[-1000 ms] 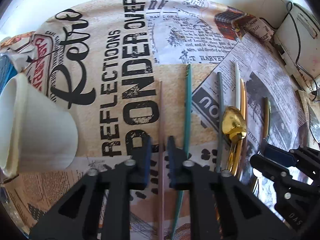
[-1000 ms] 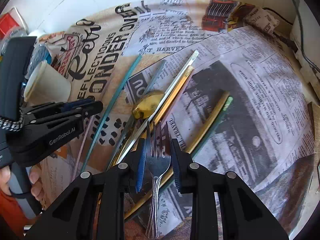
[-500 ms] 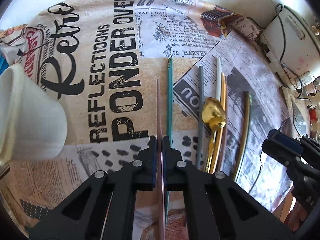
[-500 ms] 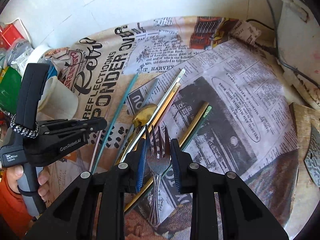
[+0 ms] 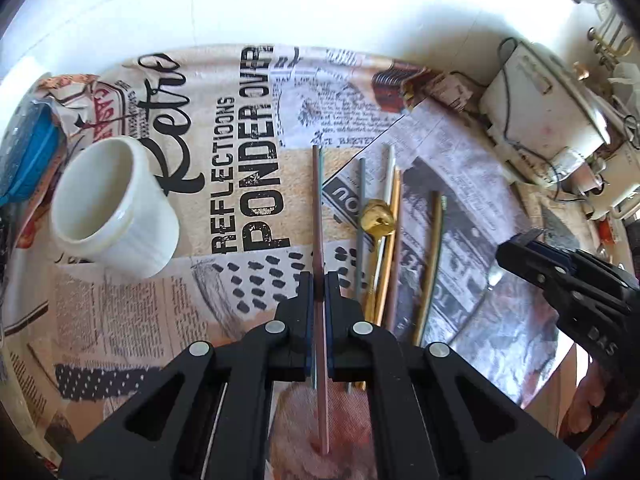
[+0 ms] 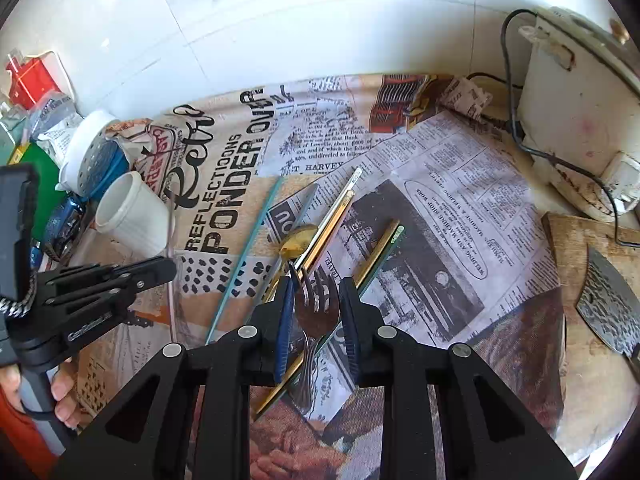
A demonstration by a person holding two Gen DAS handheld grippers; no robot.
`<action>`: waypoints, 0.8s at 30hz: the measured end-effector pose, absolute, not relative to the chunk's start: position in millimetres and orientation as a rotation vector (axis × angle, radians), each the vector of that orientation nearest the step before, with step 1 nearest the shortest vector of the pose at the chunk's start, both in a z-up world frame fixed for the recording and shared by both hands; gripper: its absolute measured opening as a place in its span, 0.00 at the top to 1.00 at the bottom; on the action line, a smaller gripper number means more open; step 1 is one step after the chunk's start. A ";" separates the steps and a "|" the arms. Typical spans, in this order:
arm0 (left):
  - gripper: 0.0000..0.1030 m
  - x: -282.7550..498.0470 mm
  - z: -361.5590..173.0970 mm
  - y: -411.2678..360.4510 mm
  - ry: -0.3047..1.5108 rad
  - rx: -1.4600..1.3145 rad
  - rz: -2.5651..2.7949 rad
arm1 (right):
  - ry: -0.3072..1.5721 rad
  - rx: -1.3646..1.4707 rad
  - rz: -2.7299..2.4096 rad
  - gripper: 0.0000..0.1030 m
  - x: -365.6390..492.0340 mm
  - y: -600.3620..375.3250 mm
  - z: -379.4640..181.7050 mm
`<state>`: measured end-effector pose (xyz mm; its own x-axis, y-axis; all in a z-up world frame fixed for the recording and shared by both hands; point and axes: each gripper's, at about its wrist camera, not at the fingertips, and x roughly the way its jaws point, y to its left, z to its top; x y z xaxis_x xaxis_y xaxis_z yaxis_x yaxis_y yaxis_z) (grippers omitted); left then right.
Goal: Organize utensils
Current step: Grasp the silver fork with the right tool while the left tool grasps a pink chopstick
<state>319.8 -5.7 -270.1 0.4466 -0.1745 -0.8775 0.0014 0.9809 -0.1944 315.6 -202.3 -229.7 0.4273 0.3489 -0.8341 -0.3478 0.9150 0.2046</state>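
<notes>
My left gripper [image 5: 319,280] is shut on a thin pink chopstick [image 5: 318,208], holding it above the newspaper-print cloth [image 5: 248,184]; the stick runs straight away from the camera. A white cup [image 5: 116,208] stands to its left. To its right lie a grey chopstick [image 5: 362,200], a gold spoon [image 5: 378,216], white and gold sticks and an olive pair [image 5: 436,240]. My right gripper [image 6: 316,292] is shut on a silver fork [image 6: 316,312], tines pointing away, raised over the pile. A teal chopstick [image 6: 248,256] lies on the cloth.
A white appliance [image 6: 576,112] with a black cord sits at the back right. A wooden board [image 6: 592,264] with a cleaver [image 6: 608,312] is at the right edge. A blue-and-white container [image 6: 92,152] and packets crowd the far left by the white wall.
The left gripper shut on the pink chopstick and lifted it off the cloth. The right gripper rose with the fork. Both views now take in more of the table.
</notes>
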 end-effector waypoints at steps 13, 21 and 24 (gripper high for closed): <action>0.97 266.5 -228.8 -5.0 0.986 -0.186 -0.100 | 0.977 -0.005 0.436 0.96 289.1 -198.7 -204.8; 0.98 247.1 -207.2 3.2 0.920 -0.212 -0.074 | 0.937 -0.022 0.432 0.96 283.3 -196.4 -194.6; 0.98 242.6 -197.2 7.8 0.888 -0.213 -0.046 | 0.958 -0.015 0.450 0.96 286.9 -197.9 -195.5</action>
